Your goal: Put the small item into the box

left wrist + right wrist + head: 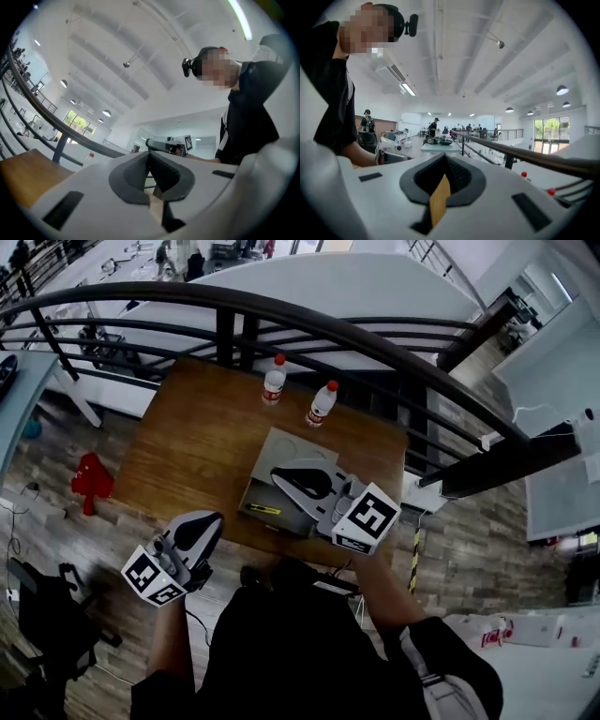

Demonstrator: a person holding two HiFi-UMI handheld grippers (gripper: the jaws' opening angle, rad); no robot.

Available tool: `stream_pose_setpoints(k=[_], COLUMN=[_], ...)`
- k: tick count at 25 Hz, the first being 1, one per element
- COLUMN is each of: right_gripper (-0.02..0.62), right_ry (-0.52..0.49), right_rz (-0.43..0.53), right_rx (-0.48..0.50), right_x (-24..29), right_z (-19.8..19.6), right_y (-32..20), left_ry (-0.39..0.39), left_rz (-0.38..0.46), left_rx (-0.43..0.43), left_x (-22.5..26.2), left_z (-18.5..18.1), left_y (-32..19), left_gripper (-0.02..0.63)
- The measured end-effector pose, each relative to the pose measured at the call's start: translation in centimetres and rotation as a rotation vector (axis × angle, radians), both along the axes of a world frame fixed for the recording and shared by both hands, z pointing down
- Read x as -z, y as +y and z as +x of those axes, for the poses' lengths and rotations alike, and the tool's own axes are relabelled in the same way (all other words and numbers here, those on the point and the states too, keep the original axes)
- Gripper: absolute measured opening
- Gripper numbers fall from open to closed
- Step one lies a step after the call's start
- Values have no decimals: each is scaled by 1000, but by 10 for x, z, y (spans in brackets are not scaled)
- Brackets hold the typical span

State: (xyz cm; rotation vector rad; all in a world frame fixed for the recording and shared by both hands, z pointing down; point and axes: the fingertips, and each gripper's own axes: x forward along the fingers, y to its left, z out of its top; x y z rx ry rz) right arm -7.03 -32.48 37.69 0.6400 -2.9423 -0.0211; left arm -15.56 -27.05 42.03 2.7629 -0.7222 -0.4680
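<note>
A flat grey-brown box (277, 486) with a yellow strip on its near side lies on the wooden table (197, 451). My right gripper (277, 477) hovers over the box, pointing left, jaws shut and empty (443, 157). My left gripper (215, 518) hangs off the table's near left edge, tilted upward, jaws shut with nothing between them (149, 153). In the left gripper view the right gripper (167, 146) shows beyond the jaws. I cannot make out any small item in these views.
Two clear bottles with red caps (273, 380) (322, 402) stand at the table's far edge. A dark curved railing (309, 320) runs behind the table. A red object (90, 480) sits on the floor to the left.
</note>
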Motion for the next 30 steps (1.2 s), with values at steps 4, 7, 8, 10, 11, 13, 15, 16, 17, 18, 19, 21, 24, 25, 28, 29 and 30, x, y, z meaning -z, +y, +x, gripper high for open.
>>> stream_pose_setpoints(k=[4,7,8,10,11,13,15,16,17,18,19,21,24,25,28,29,30], right_gripper=[11,11,11,9,11,11,11,9,11,11,11,11,9,9,9,9,9], right_ry=[-145,-220,-237,-249,-246,-250,-267,-268,-263,-255,-250,-255,-259,-254,-267,-275,-282], right_rz=[132,186,191,192,190,182,168,161,152,139,124,93,78,79,68,62,57], right_rx=[-29,-62,-66,-73,-77,-78,-74,-75,-79,-84,-88,-91,-89,-87,-79,-77,-76], right_x=[74,100,105,106,103,94,84,78,72,66,60,51,47,47,46,45,43], right_z=[36,72,81,95,102,116,128,134,139,144,149,159,176,183,205,213,221], right_y=[28,53,60,72,77,87,97,101,104,107,111,119,135,142,162,169,177], left_ry=[-46,-77,-85,-99,-102,-105,-111,-114,-115,-114,-112,-109,-107,-107,-104,-106,-109], left_rz=[82,132,148,173,181,186,184,180,176,170,164,153,142,138,118,111,103], left_rx=[-46,-76,-80,-87,-92,-99,-100,-101,-104,-108,-113,-121,-133,-138,-145,-146,-149], left_x=[35,52,58,67,70,73,74,74,75,75,76,77,79,79,75,73,70], left_z=[5,11,12,15,18,26,37,43,49,56,62,73,95,103,129,138,147], left_y=[10,20,21,26,28,33,36,37,37,38,40,45,59,65,85,92,100], left_gripper=[15,15,15,15,15,15,15,15,15,15,15,15,15,15,15,15,15])
